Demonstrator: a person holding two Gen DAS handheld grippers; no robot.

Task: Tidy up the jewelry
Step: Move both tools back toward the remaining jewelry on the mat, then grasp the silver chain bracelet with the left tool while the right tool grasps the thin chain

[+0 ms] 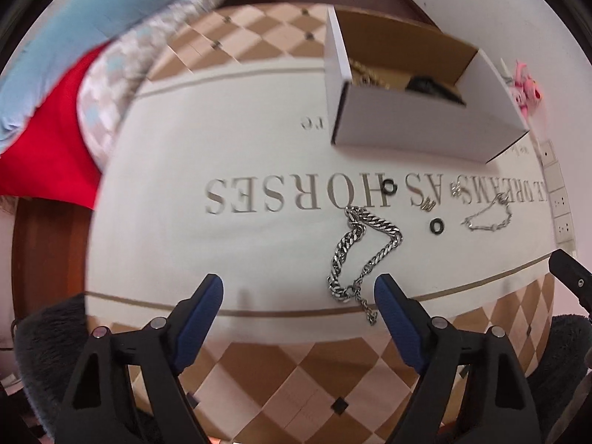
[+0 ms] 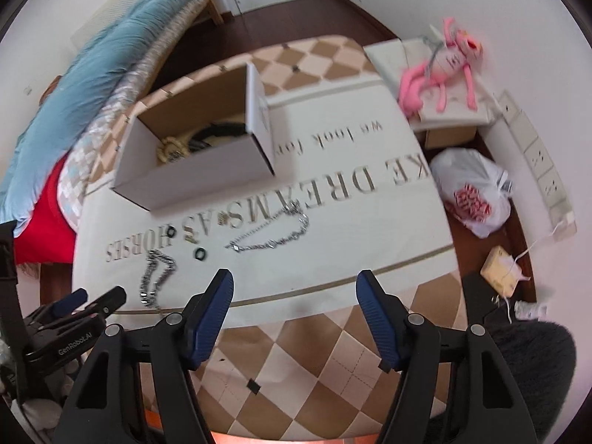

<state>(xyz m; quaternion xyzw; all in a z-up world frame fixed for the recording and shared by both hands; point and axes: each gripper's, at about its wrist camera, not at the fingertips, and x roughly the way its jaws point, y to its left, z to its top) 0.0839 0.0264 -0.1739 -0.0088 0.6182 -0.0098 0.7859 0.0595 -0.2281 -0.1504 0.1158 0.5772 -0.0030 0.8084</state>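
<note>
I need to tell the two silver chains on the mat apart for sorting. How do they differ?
The heavy curb chain has thick, wide links; the thin chain has fine links with small beads. The heavy chain lies nearer the mat's front edge, just ahead of the left hand-held gripper; the thin chain lies farther right. Both are silver, loosely looped, outside the box.

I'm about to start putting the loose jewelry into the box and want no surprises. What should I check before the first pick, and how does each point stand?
1. Left claw empty, open: ok.
2. Right claw empty, open: ok.
3. White box open on top: ok; it already holds some items.
4. Heavy silver chain beside the left claw, not between its fingers: not ok.
5. Thin chain lies free of the black rings: ok.
6. Small earrings' exact number: cannot tell.
</note>
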